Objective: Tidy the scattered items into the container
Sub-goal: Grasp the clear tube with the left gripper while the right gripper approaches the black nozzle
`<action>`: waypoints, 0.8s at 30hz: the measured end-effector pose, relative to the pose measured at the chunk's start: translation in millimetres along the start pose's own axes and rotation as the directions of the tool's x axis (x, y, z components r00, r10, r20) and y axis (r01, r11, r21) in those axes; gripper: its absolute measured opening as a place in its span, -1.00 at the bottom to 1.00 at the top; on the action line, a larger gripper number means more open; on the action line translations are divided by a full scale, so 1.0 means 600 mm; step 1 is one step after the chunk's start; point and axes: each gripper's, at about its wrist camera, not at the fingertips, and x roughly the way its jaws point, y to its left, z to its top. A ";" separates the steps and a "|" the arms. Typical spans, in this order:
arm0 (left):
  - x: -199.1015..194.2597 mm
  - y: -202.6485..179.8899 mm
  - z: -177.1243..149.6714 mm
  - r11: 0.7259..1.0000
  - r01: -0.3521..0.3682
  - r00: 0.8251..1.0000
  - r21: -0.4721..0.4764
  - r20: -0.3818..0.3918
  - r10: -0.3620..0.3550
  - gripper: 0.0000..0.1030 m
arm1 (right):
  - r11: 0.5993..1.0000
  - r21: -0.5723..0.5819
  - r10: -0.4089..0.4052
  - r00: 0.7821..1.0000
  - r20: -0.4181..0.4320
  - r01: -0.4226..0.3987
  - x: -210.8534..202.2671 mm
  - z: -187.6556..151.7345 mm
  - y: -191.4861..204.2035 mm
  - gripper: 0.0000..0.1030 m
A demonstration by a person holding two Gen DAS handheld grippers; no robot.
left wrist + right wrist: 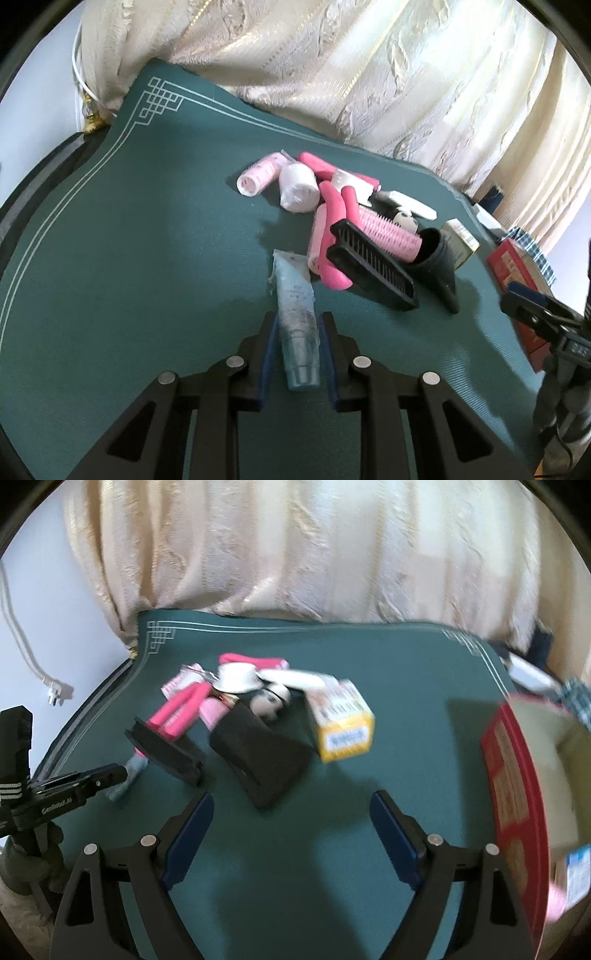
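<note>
A pile of items lies on the green mat (129,240): pink hair rollers (258,173), pink clips (336,240), a black comb attachment (373,266), a black nozzle (439,262) and a small yellow box (343,720). My left gripper (297,319) is shut on a pale blue tube (297,325), cap end toward me, at the near side of the pile. My right gripper (291,805) is open and empty above bare mat, in front of the black nozzle (262,753). The red cardboard box (517,794), open on top, stands at the right with items inside.
A cream curtain (369,66) hangs behind the table. A white cable and plug (55,694) hang at the far left wall. The right gripper shows at the right edge of the left wrist view (532,306). Dark items (535,672) lie off the mat's right corner.
</note>
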 end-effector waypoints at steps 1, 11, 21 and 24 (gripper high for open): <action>0.000 0.000 0.000 1.000 0.005 1.000 0.001 0.004 -0.005 -0.54 | 1.000 -0.014 0.010 1.000 -0.003 -0.010 0.010 0.005 0.008 0.72; -0.009 -0.002 -0.004 0.997 0.067 0.997 0.026 0.026 -0.068 -0.54 | 0.985 -0.161 -0.070 0.997 -0.029 0.065 0.101 0.041 0.055 0.64; -0.001 -0.008 -0.007 0.997 0.059 0.998 0.043 0.012 -0.060 -0.54 | 0.974 -0.228 -0.014 0.996 -0.085 -0.006 0.150 0.053 0.064 0.39; 0.001 -0.012 -0.006 0.998 0.037 0.999 0.057 0.010 -0.038 -0.54 | 0.973 -0.231 -0.014 0.994 -0.108 -0.011 0.150 0.045 0.064 0.13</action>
